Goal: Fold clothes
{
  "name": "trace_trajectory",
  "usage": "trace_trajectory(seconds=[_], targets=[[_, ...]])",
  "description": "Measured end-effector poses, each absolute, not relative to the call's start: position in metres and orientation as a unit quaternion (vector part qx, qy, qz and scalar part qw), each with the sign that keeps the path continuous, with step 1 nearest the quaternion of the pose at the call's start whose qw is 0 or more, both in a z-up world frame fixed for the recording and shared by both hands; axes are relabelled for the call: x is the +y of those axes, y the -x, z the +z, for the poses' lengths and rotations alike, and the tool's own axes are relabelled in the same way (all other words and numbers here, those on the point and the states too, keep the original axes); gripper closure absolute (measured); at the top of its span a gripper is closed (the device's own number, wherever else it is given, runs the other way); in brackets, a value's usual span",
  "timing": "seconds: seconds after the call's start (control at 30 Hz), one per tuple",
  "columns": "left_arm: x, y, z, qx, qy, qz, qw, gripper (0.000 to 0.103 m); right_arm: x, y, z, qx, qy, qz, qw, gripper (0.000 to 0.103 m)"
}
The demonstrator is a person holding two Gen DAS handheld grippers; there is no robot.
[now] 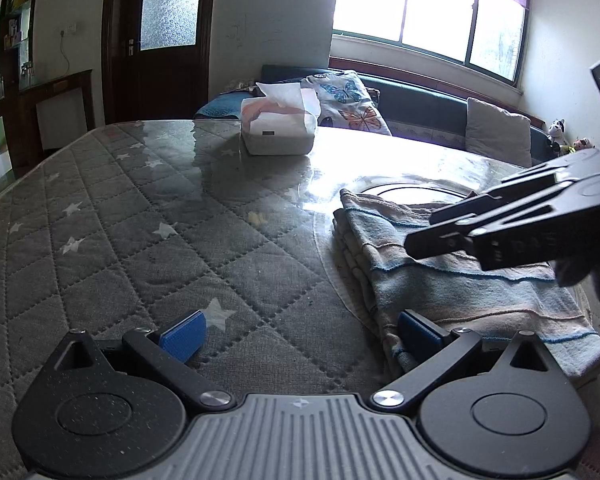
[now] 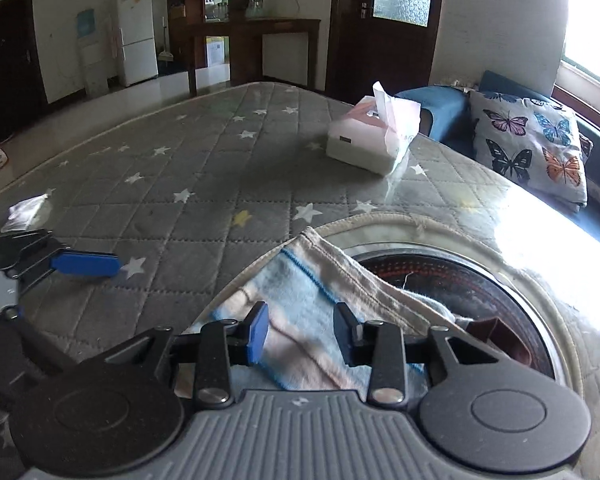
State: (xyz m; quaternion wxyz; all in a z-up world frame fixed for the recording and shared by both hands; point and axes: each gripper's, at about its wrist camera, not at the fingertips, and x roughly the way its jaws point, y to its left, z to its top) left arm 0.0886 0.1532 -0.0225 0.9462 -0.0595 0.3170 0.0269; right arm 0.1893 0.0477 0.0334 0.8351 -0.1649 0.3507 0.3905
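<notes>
Along the lower edge of both views, the left hand-held gripper and the right hand-held gripper are gaping apart over the folded striped cloth, while only the right view is showing the crumpled tissue at mid-left.

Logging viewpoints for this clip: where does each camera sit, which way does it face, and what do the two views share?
Left wrist: on the left gripper, low over the quilted table, facing the window; its open blue fingers show, and the right gripper crosses over the folded cloth.
Right wrist: on the right gripper, above the cloth, facing the door and fridge; the left gripper shows at left.
Shared: cloth, table, tissue box, butterfly pillow.
</notes>
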Motion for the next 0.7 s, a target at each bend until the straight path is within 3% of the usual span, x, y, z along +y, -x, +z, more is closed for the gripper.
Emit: trace_trajectory(seconds=[0.7], targets=[[0.153,-0.089,-0.023,0.318,0.061,0.027,0.946,0.000,0.045,-0.163,0.023,0.351,0.191,0.388,0.831,0.062]])
